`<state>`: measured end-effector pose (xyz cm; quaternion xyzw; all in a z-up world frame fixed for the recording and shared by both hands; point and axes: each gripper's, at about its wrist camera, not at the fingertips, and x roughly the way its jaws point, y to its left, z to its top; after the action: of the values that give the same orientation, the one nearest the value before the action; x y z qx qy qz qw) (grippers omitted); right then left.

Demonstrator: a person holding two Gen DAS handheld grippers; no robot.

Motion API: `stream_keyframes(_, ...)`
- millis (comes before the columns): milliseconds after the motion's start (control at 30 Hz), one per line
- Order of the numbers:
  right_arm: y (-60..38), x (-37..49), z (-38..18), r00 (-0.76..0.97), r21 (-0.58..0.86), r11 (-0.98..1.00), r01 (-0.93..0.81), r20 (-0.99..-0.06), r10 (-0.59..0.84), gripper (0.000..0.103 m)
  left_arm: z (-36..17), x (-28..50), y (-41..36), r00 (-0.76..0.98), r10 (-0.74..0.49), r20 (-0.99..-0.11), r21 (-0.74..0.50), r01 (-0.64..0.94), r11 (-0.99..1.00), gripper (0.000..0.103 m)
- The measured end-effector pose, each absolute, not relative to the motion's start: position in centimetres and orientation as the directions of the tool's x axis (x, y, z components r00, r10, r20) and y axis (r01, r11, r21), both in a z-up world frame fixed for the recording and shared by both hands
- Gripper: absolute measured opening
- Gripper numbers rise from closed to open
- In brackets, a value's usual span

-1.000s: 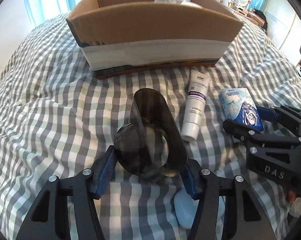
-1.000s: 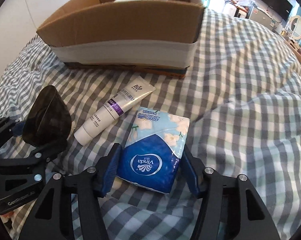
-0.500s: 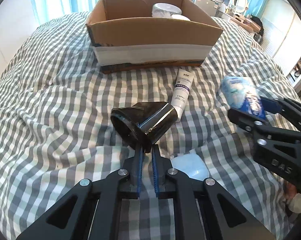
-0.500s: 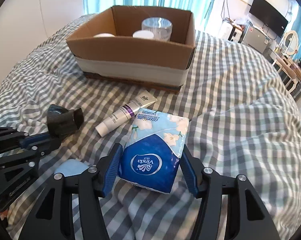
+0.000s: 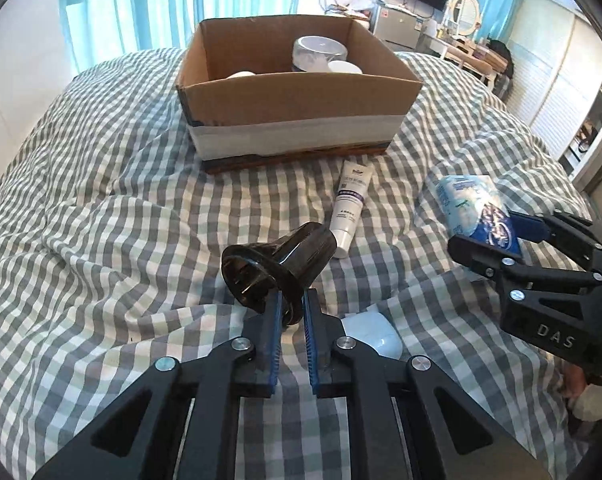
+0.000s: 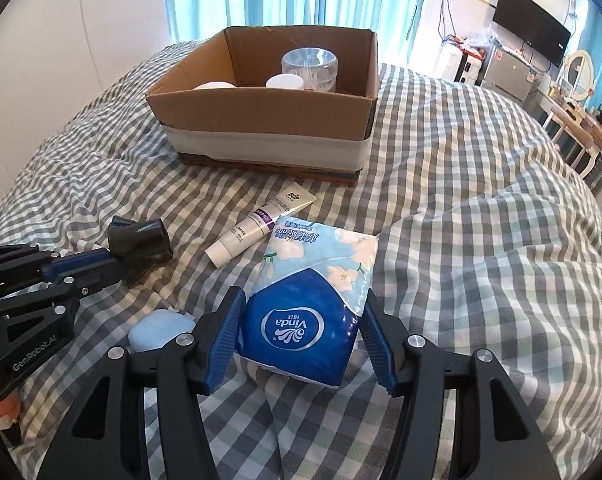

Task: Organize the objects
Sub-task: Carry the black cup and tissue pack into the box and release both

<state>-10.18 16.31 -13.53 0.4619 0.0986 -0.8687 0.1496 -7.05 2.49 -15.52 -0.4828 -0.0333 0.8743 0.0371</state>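
Observation:
My left gripper point(image 5: 290, 312) is shut on the rim of a dark plastic nozzle point(image 5: 277, 268) and holds it above the checked bedspread; the nozzle also shows in the right wrist view point(image 6: 139, 240). My right gripper point(image 6: 303, 320) is shut on a blue Vinda tissue pack point(image 6: 313, 296), lifted off the bed; the pack shows at the right of the left wrist view point(image 5: 477, 212). An open cardboard box point(image 5: 297, 120) stands ahead, also in the right wrist view point(image 6: 265, 120), with a clear jar point(image 6: 309, 65) and white lids inside.
A white cream tube point(image 5: 349, 208) lies on the bed in front of the box, also in the right wrist view point(image 6: 257, 226). A pale blue case point(image 6: 159, 330) lies between the grippers. Curtained windows, a TV and furniture are behind the bed.
Both grippers have risen and drawn back from the box. The left gripper closed on the nozzle's rim and lifted it. The tissue pack came up off the bed.

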Motion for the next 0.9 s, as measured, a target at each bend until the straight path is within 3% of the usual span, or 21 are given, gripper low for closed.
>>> stream_keyframes(467, 16.3, -10.2, -12.4, -0.540, -0.002, -0.933, 0.360, -0.816, -0.207, 0.057, -13.4, -8.1, 2.6, -0.584, 0.096, -0.806, -0.092, -0.036, -0.995, 0.007)
stream_keyframes(900, 14.9, -8.3, -3.6, -0.654, -0.048, -0.918, 0.395, -0.716, -0.244, 0.057, -4.7, -7.5, 2.6, -0.695, 0.075, -0.715, -0.060, -0.045, -0.997, 0.006)
